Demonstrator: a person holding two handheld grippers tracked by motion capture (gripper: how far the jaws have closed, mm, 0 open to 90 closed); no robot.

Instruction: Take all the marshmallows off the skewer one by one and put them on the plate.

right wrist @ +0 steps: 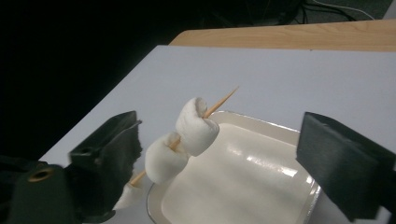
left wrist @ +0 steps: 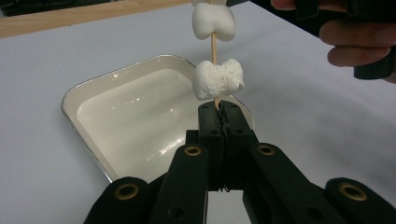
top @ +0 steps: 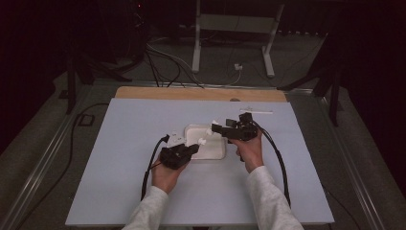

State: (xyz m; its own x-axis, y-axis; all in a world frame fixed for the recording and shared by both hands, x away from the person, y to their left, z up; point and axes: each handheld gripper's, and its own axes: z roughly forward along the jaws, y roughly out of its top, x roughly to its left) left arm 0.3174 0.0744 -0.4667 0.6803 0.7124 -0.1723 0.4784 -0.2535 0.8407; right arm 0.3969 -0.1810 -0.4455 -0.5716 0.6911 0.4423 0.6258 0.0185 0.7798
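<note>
- A white sheet (top: 119,158) covers the tabletop.
- The wooden table edge (top: 191,93) shows as a bare strip along the far side of the sheet.
- A thin white stick-like thing (top: 256,111) lies on the sheet near its far right corner; too small to tell what it is.
- A white metal frame (top: 234,24) stands on the floor beyond the table.
- Dark and white cables (top: 167,67) lie loose on the grey floor between the frame and the table.
</note>
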